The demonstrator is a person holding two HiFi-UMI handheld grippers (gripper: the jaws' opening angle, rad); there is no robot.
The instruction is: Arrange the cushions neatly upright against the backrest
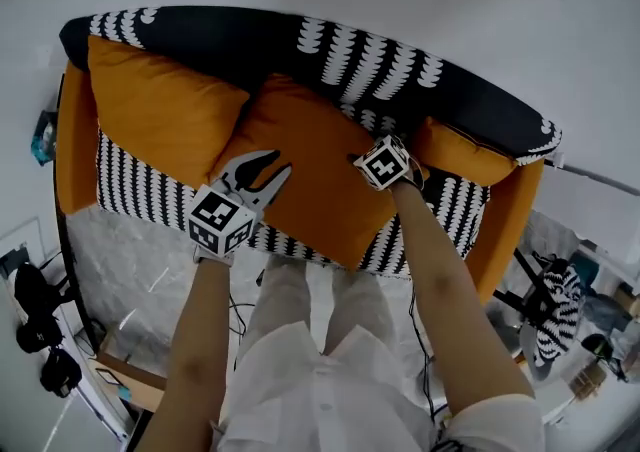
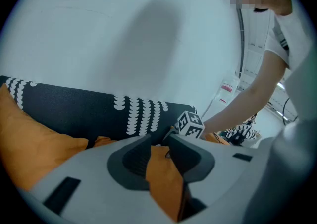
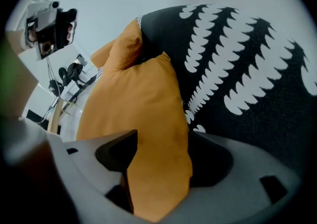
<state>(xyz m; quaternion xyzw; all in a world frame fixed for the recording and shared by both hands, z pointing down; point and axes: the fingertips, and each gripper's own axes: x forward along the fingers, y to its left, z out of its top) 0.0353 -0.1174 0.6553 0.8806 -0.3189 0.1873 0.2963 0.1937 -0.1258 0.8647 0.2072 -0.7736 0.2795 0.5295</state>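
Note:
An orange middle cushion [image 1: 305,175] lies slumped on the striped seat, its top against the black patterned backrest [image 1: 350,50]. A second orange cushion [image 1: 160,110] leans at the left end, and a third [image 1: 465,152] is wedged at the right end. My left gripper [image 1: 278,162] hovers over the middle cushion's left edge; its jaws are apart, with orange fabric [image 2: 163,178] showing in the gap. My right gripper [image 3: 161,139] points steeply down at that cushion's upper right corner [image 3: 143,99], jaws wide around it without pinching. In the head view its marker cube [image 1: 385,162] hides the jaws.
The sofa has orange armrests [image 1: 75,135] and stands against a white wall. The person's legs are close to the seat's front edge. Cables and black gear [image 1: 40,325] and a cardboard box [image 1: 125,375] lie on the floor at left, and a striped object [image 1: 555,310] at right.

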